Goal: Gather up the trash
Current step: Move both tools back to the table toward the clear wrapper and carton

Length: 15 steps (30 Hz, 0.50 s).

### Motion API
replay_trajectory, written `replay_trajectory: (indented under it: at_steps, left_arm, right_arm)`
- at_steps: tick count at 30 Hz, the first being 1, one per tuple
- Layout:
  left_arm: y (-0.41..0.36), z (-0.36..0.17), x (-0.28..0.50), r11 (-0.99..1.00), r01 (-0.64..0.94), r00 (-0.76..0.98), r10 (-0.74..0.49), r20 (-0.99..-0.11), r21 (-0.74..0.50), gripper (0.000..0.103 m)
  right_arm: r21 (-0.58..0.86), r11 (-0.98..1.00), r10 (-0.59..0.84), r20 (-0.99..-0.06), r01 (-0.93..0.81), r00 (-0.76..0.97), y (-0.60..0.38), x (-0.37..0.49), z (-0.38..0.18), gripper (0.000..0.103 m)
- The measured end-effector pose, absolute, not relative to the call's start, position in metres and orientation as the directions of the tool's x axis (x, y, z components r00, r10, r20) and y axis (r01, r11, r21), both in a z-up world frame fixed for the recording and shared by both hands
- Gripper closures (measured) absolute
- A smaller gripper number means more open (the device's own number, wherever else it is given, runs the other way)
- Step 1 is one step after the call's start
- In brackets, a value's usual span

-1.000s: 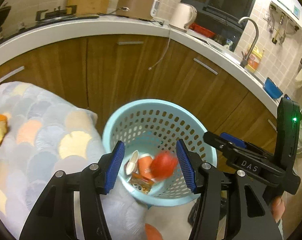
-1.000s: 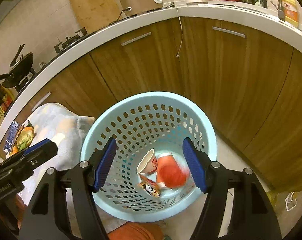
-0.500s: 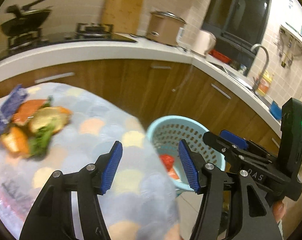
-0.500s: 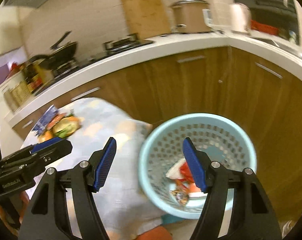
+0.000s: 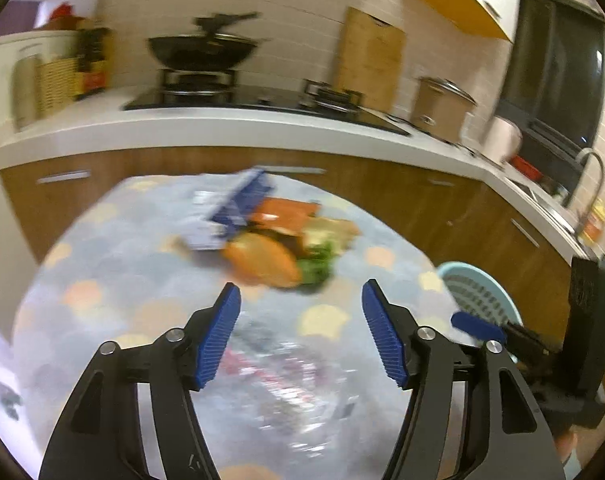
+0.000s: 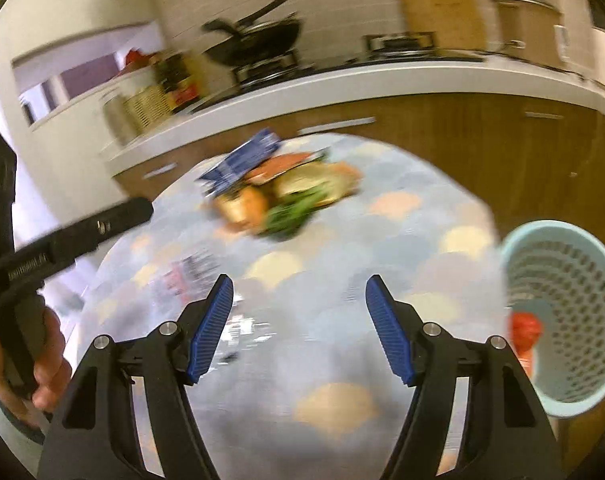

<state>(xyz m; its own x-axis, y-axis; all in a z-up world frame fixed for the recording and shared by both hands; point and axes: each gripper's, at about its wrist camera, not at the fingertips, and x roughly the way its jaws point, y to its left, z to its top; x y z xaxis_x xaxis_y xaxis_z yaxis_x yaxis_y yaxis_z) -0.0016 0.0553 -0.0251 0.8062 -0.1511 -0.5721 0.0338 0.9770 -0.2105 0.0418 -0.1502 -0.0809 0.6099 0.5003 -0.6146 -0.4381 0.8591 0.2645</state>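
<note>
Trash pile: a blurred heap of scraps [image 5: 278,240] lies on the far half of the tabletop, ahead of both grippers and well apart from them; it shows orange peel-like pieces, green leafy bits, a pale piece and an orange-red wrapper.
Left gripper: the black two-finger gripper with blue ribbed pads [image 5: 301,334] hangs above the near part of the tabletop, its jaws spread wide with nothing between them.
Right gripper: the matching black gripper with blue ribbed pads [image 6: 299,328] sits over the near tabletop too, jaws wide apart and holding nothing.
Left hand: in the right wrist view, a bare hand [image 6: 34,364] grips the handle of the left gripper at the left edge.
Tabletop: a round surface under a glossy cloth printed with pastel scallops in blue, peach and yellow [image 6: 334,288].
Blue packet: a flat blue and white wrapper [image 5: 238,204] lies at the far side of the heap, touching it.
Basket: a light blue perforated plastic basket [image 6: 574,280] stands beside the tabletop on the right, lower than it; something red [image 6: 524,330] shows inside.
Kitchen counter: a white worktop over brown wooden cabinets [image 5: 222,126] curves behind the tabletop.
On the counter: a black wok [image 5: 202,50] on a gas hob, a wooden cutting board [image 5: 368,60] against the tiled wall, and a lidded brown cooker pot [image 5: 440,106].
</note>
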Motion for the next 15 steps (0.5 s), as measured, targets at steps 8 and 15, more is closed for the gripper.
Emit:
replay_trajectory:
  at_steps: [8,15]
  left_arm:
    - [0.116,-0.021,-0.024,0.968,-0.071,0.832,-0.075,-0.55,-0.241,0.036]
    - [0.147,-0.022,-0.03,0.955,-0.116,0.842,-0.053,-0.537,-0.275,0.023]
  right_arm:
    - [0.249,0.782,0.573,-0.649,-0.572,0.501,-0.085,0.031,-0.093,0.033]
    - [0.314,0.766,0.595,-0.675,-0.56,0.436,-0.062,0.04,-0.108,0.019]
